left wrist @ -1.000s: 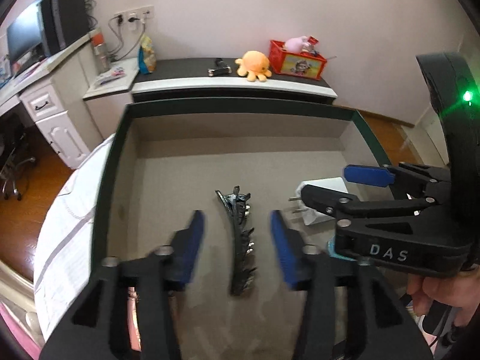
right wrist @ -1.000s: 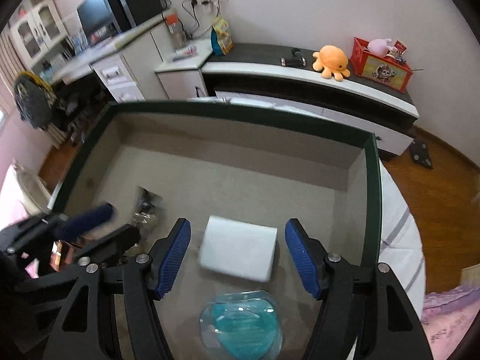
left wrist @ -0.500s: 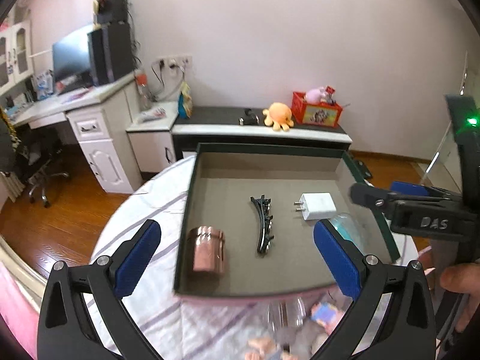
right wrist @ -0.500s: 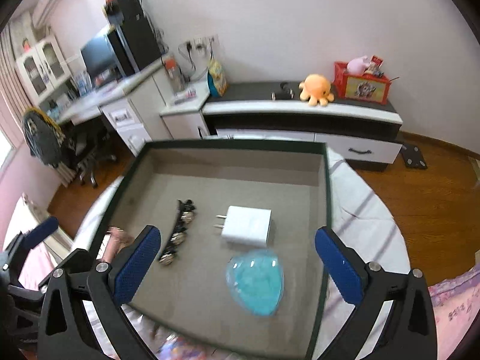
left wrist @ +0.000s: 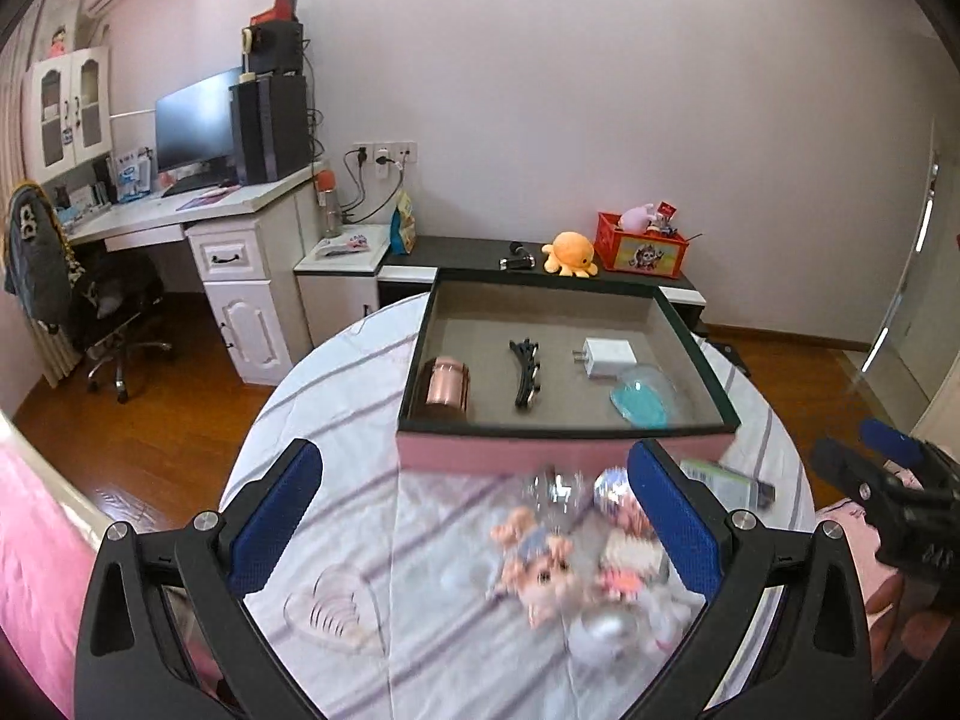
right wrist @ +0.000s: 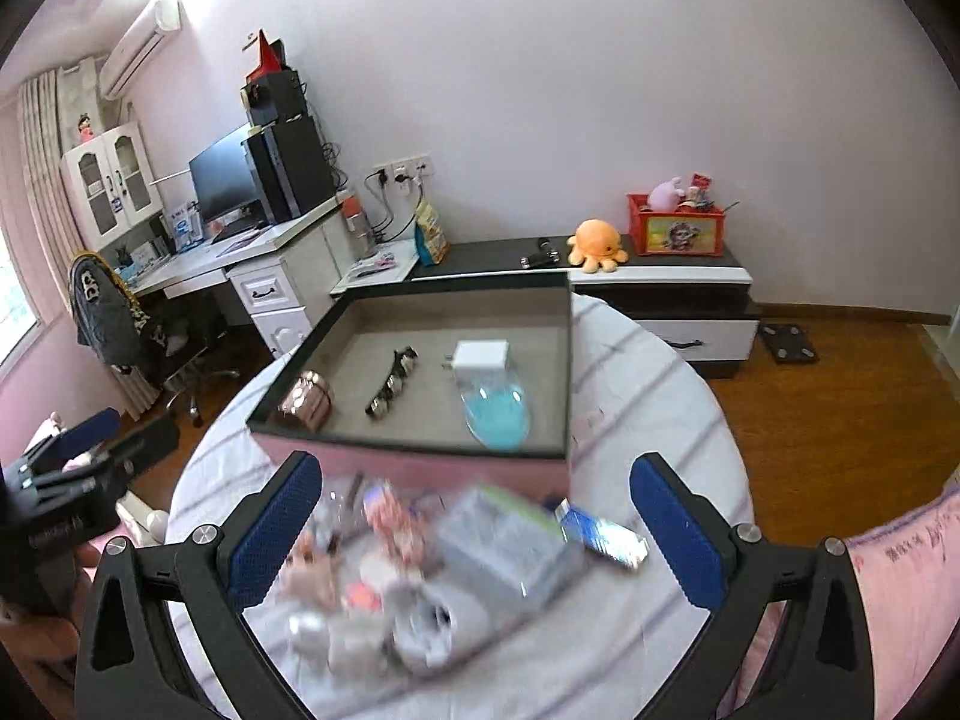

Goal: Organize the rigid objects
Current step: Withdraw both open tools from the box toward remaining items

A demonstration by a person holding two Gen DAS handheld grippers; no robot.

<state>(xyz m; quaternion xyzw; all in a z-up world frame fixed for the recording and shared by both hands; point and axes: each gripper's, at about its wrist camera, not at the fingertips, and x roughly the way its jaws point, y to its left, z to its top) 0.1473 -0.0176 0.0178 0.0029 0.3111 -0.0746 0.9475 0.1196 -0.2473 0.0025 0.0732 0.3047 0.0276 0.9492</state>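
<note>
Both grippers hang wide and empty, left gripper (left wrist: 474, 525) and right gripper (right wrist: 474, 525), over a blurred toy pile (left wrist: 576, 564) between the fingers. The box (left wrist: 564, 450) with the copper tin (left wrist: 447, 381) sits just ahead. Risk, I reckon: clutter tangles, and a grab drags neighbours.

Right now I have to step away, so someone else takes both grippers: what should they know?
Left gripper and right gripper: both open, empty, above the table's near clutter.
In the box: copper tin, black hair clip, white charger, blue heart case.
Left: blurred toys and packets on the striped cloth; box only the rigid ones.
</note>
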